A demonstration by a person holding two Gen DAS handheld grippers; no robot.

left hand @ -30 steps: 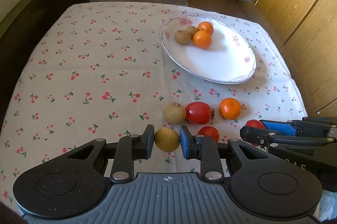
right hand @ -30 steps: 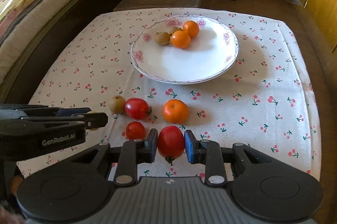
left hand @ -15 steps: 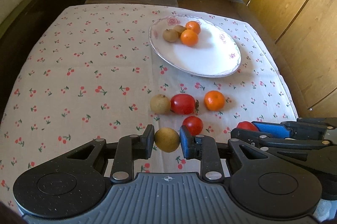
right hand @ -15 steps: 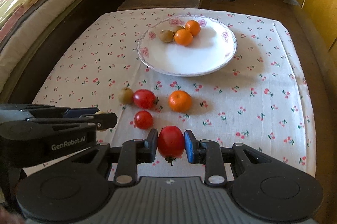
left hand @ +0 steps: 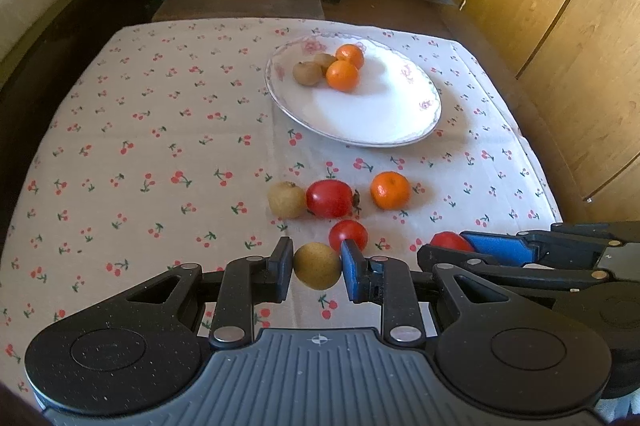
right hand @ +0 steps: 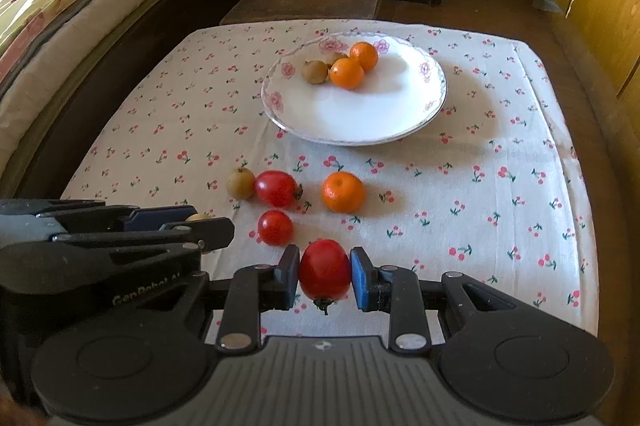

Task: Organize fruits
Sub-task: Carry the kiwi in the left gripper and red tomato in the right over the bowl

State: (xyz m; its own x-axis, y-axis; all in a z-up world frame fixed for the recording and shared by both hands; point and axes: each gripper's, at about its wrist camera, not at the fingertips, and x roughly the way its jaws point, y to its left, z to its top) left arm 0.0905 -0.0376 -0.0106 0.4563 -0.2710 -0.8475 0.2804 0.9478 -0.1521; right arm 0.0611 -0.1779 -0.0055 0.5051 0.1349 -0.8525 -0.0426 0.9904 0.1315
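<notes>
My left gripper (left hand: 316, 276) has its jaws clamped on a round brown fruit (left hand: 317, 265), my right gripper (right hand: 325, 278) on a red tomato (right hand: 324, 269), both lifted over the worktop (right hand: 500, 210), short of the plate (right hand: 400, 134). The pads pinch smooth round skins, so a jolt could roll either out. Both grippers sit close and may collide at the plate, scattering its fruit.
</notes>
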